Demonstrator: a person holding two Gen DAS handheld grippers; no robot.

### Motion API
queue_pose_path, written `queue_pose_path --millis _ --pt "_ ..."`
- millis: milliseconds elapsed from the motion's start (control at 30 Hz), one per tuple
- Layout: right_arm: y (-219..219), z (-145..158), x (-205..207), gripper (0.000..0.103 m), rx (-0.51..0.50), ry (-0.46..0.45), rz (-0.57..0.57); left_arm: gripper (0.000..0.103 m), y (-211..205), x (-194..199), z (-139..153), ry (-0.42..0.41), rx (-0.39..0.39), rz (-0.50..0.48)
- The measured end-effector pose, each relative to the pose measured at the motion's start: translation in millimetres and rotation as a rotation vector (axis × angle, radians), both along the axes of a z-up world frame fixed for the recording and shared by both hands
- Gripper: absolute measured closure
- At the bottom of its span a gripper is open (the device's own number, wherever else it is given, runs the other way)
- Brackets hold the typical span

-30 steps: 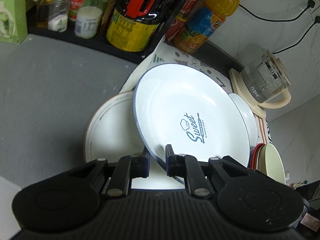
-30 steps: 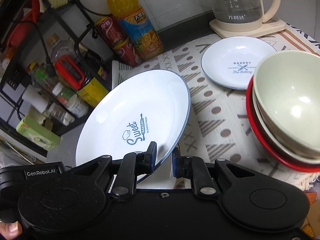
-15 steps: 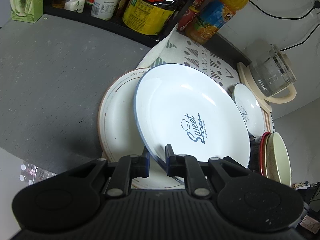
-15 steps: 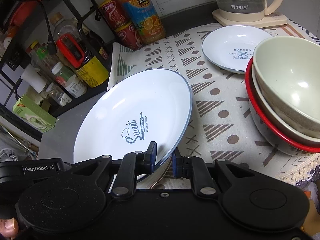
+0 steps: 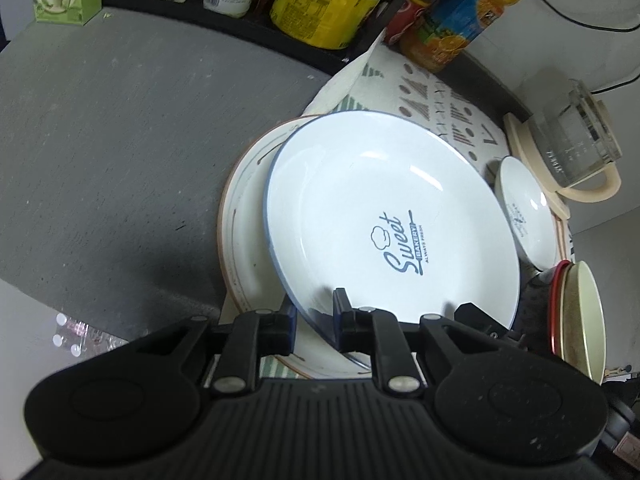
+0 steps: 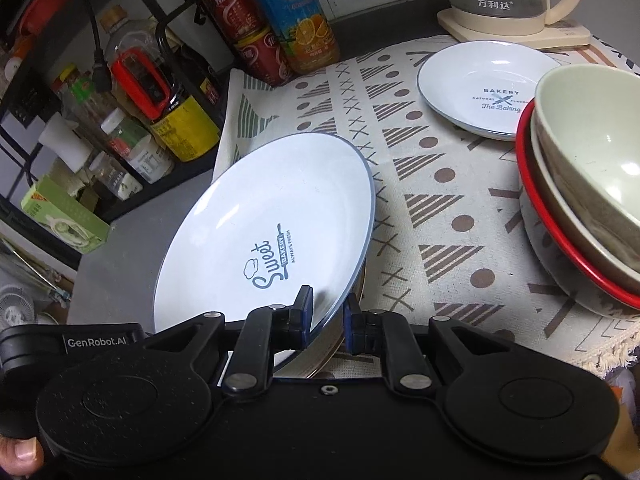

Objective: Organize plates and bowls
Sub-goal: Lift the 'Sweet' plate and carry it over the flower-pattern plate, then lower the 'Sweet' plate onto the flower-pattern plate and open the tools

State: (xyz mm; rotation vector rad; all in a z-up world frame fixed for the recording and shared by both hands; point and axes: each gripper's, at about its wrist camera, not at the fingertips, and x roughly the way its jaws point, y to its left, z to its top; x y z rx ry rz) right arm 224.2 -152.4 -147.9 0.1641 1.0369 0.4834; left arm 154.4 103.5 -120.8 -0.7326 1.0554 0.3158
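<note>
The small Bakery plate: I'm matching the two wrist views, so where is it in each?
Left wrist: small Bakery plate at right edge, below the kettle.
Right wrist: plate upper right, in front of the kettle.
Shared landmark: the kettle.

— What do the two tools look like?

— The left gripper is matte black plastic: two round, disc-like lobes at the corners, a ribbed panel between them, and slim linkage bars joined by silver pivot pins. Its fingers end in dark blue pads.

— And the other one?

— The right gripper has the same black build, with faint speckles on its round lobes, silver pins, a small screw at the centre and blue-edged fingers. White lettering reads "GenRobot.AI". A bare thumb with a pale nail shows at the lower left corner.
</note>
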Motion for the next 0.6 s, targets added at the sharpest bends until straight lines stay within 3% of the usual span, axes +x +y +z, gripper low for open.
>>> queue_pose_path --millis 600 --pt "13.9 -12.1 6.9 0.091 -0.02 0.025 0.006 0.084 11.9 1.0 -2.9 0.051 -0.045 0.024"
